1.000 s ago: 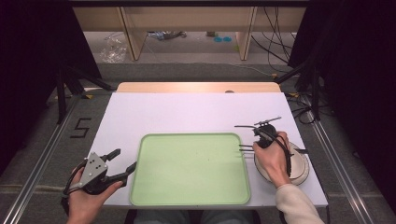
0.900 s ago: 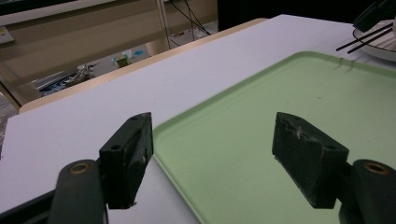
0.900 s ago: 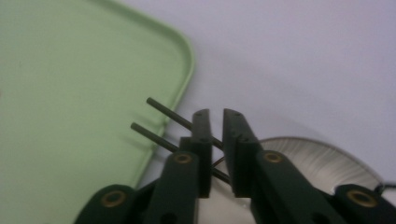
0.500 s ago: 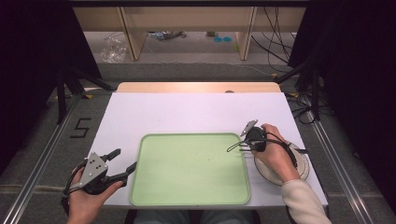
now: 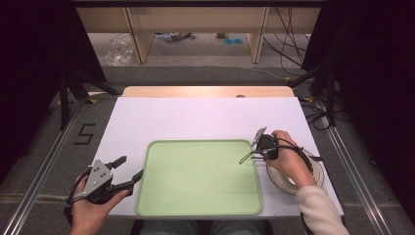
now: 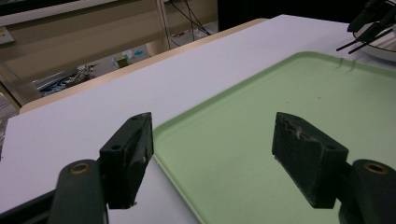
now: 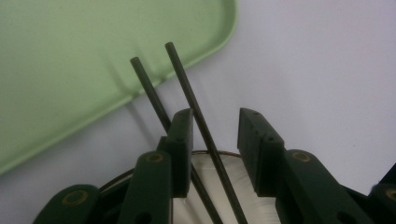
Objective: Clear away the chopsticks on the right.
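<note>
A: Left gripper point(image 5: 128, 170) sits at the green tray's point(image 5: 195, 208) left edge, jaws wide apart, nothing between them.

B: Off the tray's right edge, the right gripper point(image 7: 212, 126) has just been opening; two black chopsticks point(image 7: 187, 79) lie across the white bowl point(image 5: 296, 183), one between the jaws, unpinched.

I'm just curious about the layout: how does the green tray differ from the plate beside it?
The tray is pale green and rectangular with rounded corners; the plate is white and round. The tray is clearly the larger. The tray is bare, while the plate carries two black chopsticks whose tips reach over the tray's edge. Both lie flat on the white table.
</note>
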Available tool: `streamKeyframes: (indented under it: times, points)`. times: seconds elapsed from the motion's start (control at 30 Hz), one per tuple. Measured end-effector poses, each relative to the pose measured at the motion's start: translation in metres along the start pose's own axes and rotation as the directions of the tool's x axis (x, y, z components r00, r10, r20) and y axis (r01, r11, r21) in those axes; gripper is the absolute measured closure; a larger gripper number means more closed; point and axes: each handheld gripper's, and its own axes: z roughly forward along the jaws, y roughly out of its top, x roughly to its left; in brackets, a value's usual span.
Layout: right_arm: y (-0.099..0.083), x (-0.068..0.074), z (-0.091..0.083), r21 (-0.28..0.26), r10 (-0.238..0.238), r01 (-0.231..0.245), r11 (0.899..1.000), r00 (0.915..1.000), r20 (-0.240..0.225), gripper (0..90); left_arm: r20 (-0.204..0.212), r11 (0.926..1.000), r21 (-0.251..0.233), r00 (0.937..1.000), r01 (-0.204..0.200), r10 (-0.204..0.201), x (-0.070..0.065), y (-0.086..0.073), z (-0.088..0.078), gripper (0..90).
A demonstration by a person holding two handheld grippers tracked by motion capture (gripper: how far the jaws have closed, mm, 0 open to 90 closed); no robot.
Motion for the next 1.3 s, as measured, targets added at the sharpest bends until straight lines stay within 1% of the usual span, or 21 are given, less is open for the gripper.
streamKeyframes:
  times: [0.1,0.2,0.33,0.37,0.43,0.5,0.67,0.77,0.8,0.87,0.97,1.0,1.07,1.1,1.17,1.23,1.27,1.3]
  points:
    - [0.002,0.000,0.002,0.004,-0.020,0.020,1.000,0.9998,-0.009,67.2,-0.001,1.0000,-0.001,1.0000,0.001,-0.001,0.000,0.000,0.000,29.3]
    - [0.003,0.000,0.002,0.010,-0.022,0.022,1.000,0.9998,-0.002,67.3,-0.001,1.0000,-0.001,1.0000,0.001,-0.001,0.000,0.000,0.000,29.4]
    - [0.004,0.000,0.003,0.011,-0.036,0.036,0.999,0.9993,-0.012,68.2,-0.002,1.0000,-0.002,1.0000,0.002,-0.002,0.000,0.000,0.000,29.5]
    - [0.004,0.000,0.004,0.013,-0.036,0.036,0.999,0.9993,-0.006,68.3,-0.003,1.0000,-0.003,1.0000,0.003,-0.003,0.000,0.000,0.000,29.5]
    - [0.005,0.000,0.004,0.014,-0.038,0.039,0.999,0.9991,-0.018,68.7,-0.003,1.0000,-0.003,1.0000,0.004,-0.004,0.000,0.000,0.000,29.6]
    - [0.006,0.001,0.006,0.019,-0.046,0.046,0.999,0.9989,-0.009,69.2,-0.003,1.0000,-0.003,1.0000,0.003,-0.003,0.000,0.000,0.000,29.6]
    - [0.008,0.002,0.009,0.030,-0.052,0.053,0.998,0.9984,-0.020,70.8,-0.004,1.0000,-0.003,1.0000,0.004,-0.004,0.001,0.000,0.000,29.7]
    - [0.009,0.002,0.011,0.030,-0.051,0.052,0.998,0.9983,-0.028,72.4,-0.005,1.0000,-0.002,1.0000,0.005,-0.005,0.001,0.000,0.000,29.8]
    - [0.009,0.002,0.012,0.031,-0.051,0.051,0.998,0.9984,-0.023,73.1,-0.006,1.0000,-0.003,1.0000,0.008,-0.008,0.000,0.000,0.000,29.8]
    - [0.010,0.001,0.014,0.029,-0.065,0.065,0.997,0.9977,-0.021,74.5,-0.005,1.0000,-0.003,1.0000,0.007,-0.007,0.001,0.000,0.000,29.8]
    - [0.011,0.002,0.016,0.032,-0.065,0.065,0.997,0.9976,-0.025,75.6,-0.004,1.0000,-0.002,1.0000,0.005,-0.005,0.001,0.000,0.000,29.9]
    - [0.012,0.003,0.019,0.036,-0.068,0.069,0.997,0.9973,-0.029,78.0,-0.006,1.0000,-0.003,1.0000,0.008,-0.008,0.001,0.000,0.000,29.9]
    - [0.013,0.003,0.020,0.034,-0.073,0.074,0.997,0.9970,-0.027,81.4,-0.005,1.0000,-0.002,1.0000,0.000,0.000,0.001,0.000,0.000,29.9]
    - [0.014,0.004,0.020,0.036,-0.081,0.082,0.996,0.9963,-0.028,82.0,-0.004,1.0000,-0.002,1.0000,-0.005,0.005,0.002,0.000,0.000,29.9]
    - [0.015,0.003,0.020,0.032,-0.113,0.113,0.993,0.9934,-0.021,83.8,-0.004,1.0000,-0.002,1.0000,-0.005,0.005,0.002,0.000,0.000,30.0]
    - [0.016,0.004,0.020,0.029,-0.139,0.138,0.990,0.9903,0.012,85.4,-0.004,1.0000,-0.003,1.0000,-0.004,0.004,0.002,0.000,0.000,30.0]
    - [0.016,0.004,0.020,0.029,-0.139,0.138,0.990,0.9903,0.012,85.4,-0.004,1.0000,-0.003,1.0000,-0.004,0.004,0.002,0.000,0.000,30.0]
    - [0.016,0.004,0.019,0.029,-0.149,0.149,0.988,0.9886,0.022,86.5,-0.004,1.0000,-0.003,1.0000,-0.004,0.004,0.002,0.000,0.000,30.0]
